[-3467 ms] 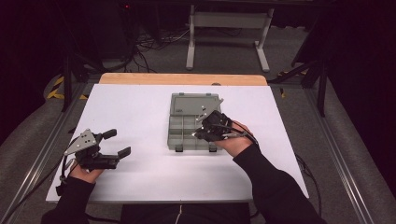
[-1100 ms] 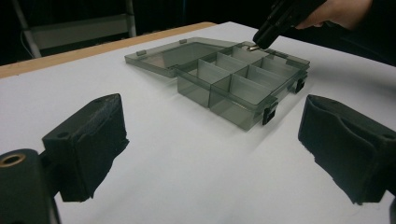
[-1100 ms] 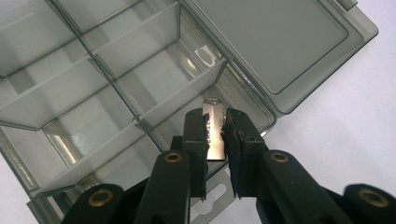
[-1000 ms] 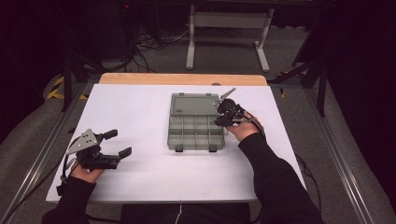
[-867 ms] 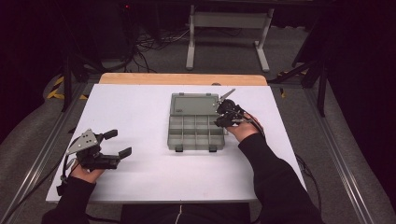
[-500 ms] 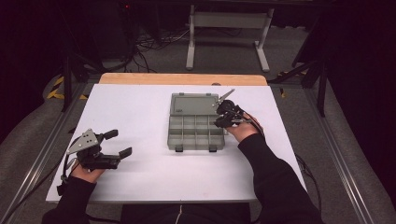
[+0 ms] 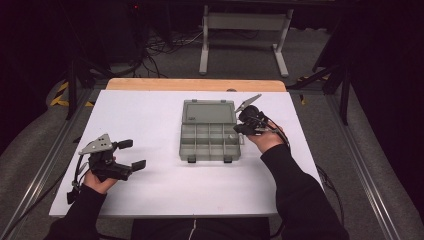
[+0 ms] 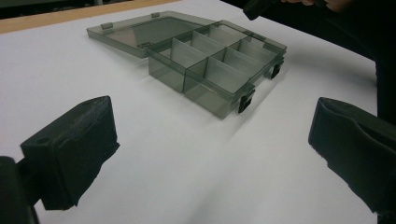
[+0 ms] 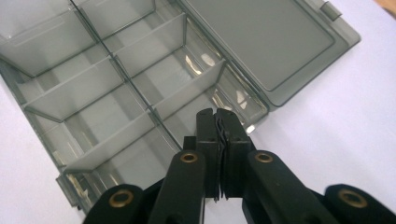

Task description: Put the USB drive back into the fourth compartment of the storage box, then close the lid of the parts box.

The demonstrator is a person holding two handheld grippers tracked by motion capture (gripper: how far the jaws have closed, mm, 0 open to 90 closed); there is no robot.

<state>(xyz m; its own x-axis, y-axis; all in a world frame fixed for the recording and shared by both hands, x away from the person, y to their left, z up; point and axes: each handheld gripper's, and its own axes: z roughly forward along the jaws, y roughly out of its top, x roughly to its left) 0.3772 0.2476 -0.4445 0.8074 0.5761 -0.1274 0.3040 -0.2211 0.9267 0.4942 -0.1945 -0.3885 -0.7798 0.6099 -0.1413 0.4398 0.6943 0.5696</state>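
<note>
The right gripper, jaws pressed together with nothing visibly between them after just closing, hovers at the right wall of the organizer box, so the tray lies toward nine o'clock from it in the high view. The box sits mid-table, its open lid lying flat at twelve o'clock, latches at six; with the lid open, its long axis runs twelve to six. The left gripper, jaws spread, is well apart at the table's near-left.

High view overhead, facing forward; both gripper views low, close; all share organizer box.
</note>
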